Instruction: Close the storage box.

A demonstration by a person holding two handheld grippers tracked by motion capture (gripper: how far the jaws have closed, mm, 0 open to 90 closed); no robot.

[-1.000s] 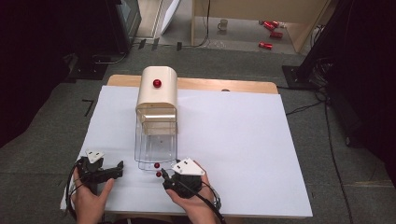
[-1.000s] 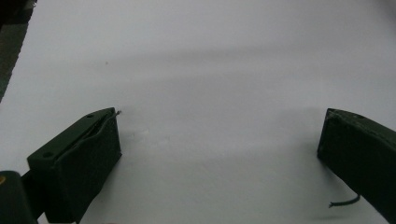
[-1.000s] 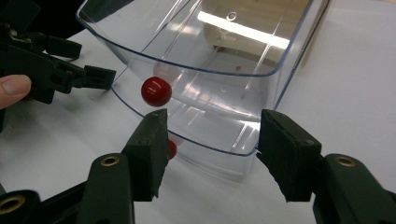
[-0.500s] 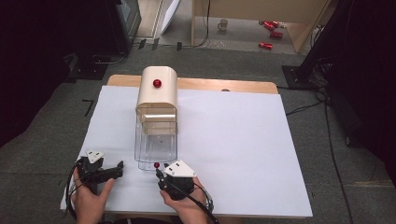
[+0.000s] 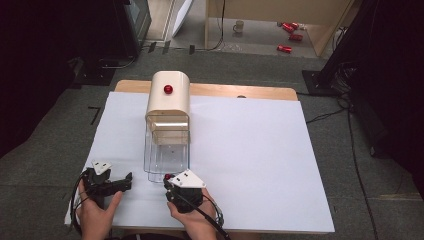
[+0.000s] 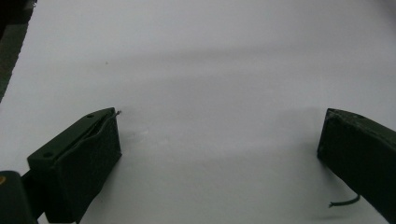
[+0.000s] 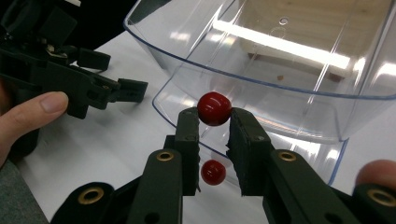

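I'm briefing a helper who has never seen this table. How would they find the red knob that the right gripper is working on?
Start at the cream box on the white sheet; a clear drawer sticks out of its front toward the person. At the drawer's near edge, the right gripper pinches a small red knob. The other red knob sits on top of the box, untouched.

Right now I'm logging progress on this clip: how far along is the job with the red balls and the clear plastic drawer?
Done: the clear plastic drawer is pulled out of the cream box, and the right gripper has one small red ball pinched at its tips. In hand: carrying it at the drawer's front rim. Left: release it inside; a second red ball lies on the white table. The left gripper rests open.
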